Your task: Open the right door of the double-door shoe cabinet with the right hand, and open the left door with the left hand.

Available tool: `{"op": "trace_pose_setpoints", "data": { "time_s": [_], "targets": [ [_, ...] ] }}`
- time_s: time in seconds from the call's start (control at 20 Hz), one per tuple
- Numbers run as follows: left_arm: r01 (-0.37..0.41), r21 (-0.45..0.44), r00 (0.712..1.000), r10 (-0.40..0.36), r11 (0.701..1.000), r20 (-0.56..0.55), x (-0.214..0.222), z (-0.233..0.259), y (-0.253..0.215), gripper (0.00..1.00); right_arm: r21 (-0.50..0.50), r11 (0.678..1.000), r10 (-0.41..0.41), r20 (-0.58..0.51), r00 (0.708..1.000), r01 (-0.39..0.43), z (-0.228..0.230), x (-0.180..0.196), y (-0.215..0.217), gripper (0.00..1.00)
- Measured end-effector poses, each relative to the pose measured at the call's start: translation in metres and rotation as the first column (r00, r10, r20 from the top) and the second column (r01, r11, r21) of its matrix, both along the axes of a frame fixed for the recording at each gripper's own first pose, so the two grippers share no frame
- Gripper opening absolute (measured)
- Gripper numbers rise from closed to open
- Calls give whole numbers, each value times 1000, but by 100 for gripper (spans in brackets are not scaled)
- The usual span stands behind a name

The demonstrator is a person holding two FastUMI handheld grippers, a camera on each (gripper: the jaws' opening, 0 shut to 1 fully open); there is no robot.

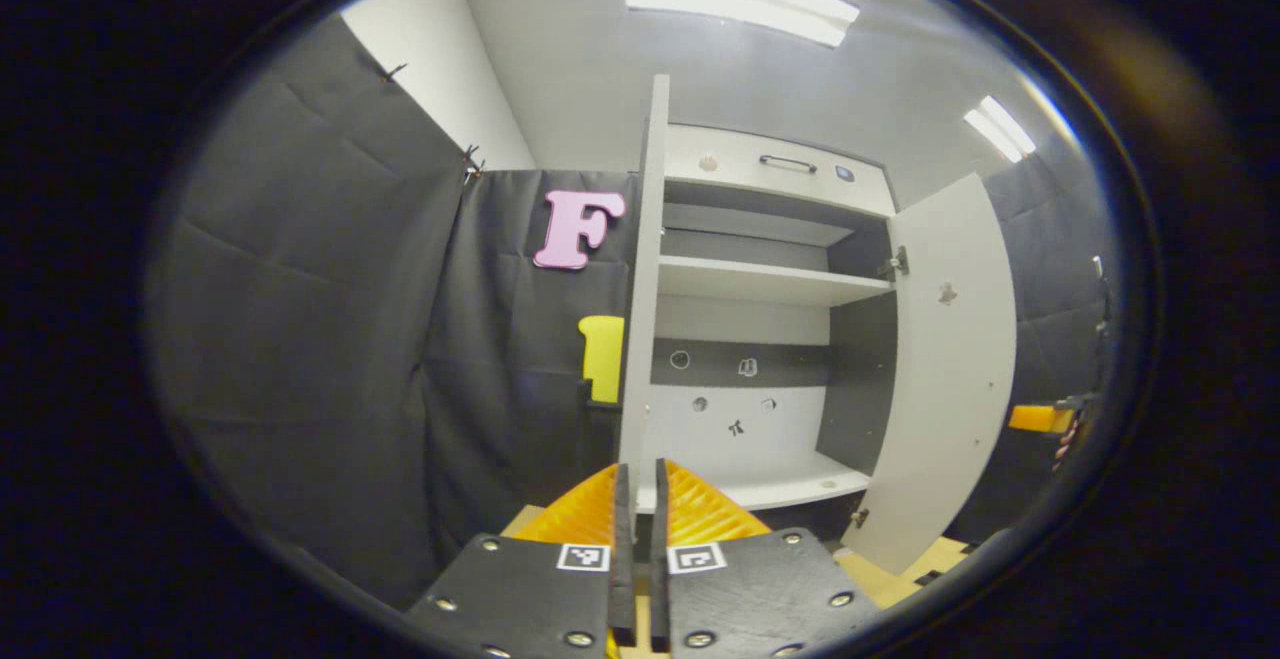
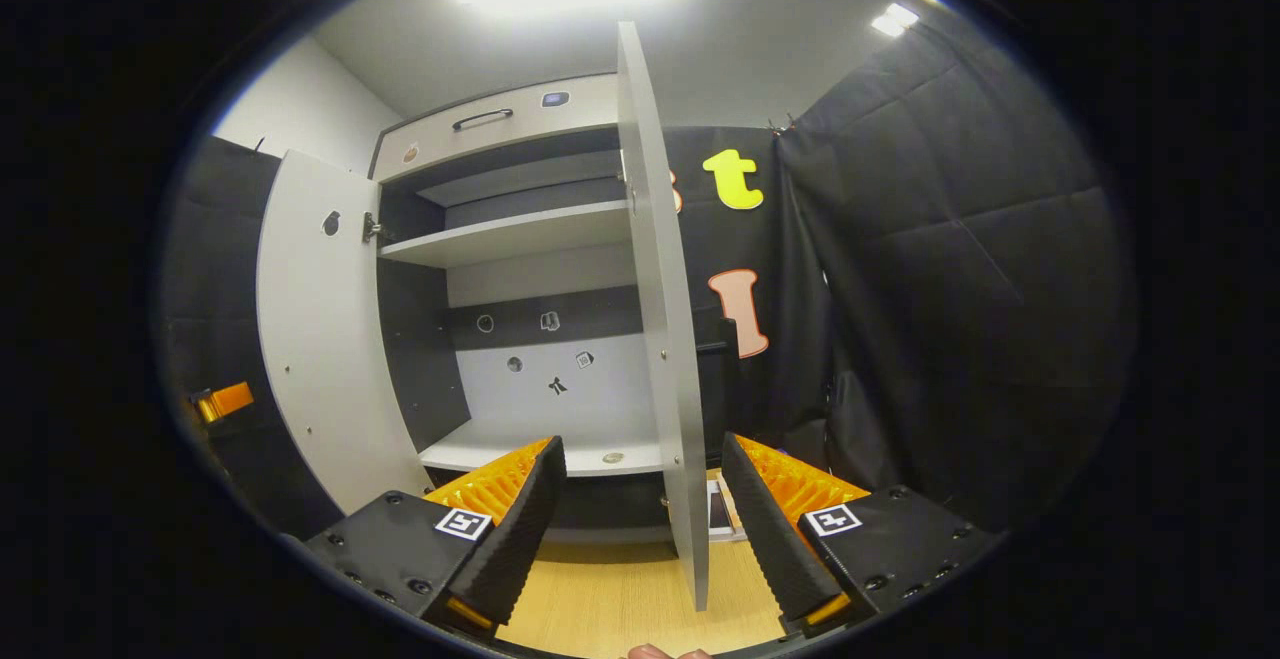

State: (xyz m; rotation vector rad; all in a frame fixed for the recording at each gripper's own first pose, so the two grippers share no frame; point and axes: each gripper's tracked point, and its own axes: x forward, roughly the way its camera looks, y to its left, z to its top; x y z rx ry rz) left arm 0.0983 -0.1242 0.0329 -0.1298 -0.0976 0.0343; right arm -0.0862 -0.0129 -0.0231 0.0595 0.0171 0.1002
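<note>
The shoe cabinet [image 1: 760, 284] is a flat-panelled box, pale smooth boards outside and dark matte lining within, with straight shelves and a top drawer carrying a slim bar handle [image 1: 787, 163]; in the left gripper view the left door [image 1: 642, 279] stands edge-on, a thin pale slab rising from the left gripper [image 1: 640, 484], whose ribbed fingers are nearly together with the door's edge in the narrow slot, though actual pressing I cannot tell; the right door [image 2: 665, 319] is swung wide, its edge standing free between the spread fingers of the right gripper [image 2: 640, 474], touching neither; below the cabinet lies a light wood-grain floor [image 2: 630, 599], black cloth walls beside it
</note>
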Motion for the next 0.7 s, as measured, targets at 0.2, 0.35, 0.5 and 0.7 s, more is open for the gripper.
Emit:
{"op": "trace_pose_setpoints", "data": {
  "time_s": [0.2,0.35,0.5,0.7],
  "targets": [
    [22,-42,999,-24,999,-34,-3,-29,-21,31,76,997,-7,-56,998,12,-27,-3,5,98],
    [-19,-7,997,18,1000,-71,-6,-45,-15,37,81,996,-15,-94,995,23,-42,-8,3,98],
    [-5,4,996,6,1000,-87,-12,-53,-21,100,24,999,-21,-82,996,23,-43,-13,4,98],
    [2,33,999,0,999,-51,-11,-52,-30,100,-17,1000,-23,-50,998,22,-40,-16,12,92]
  ]
}}
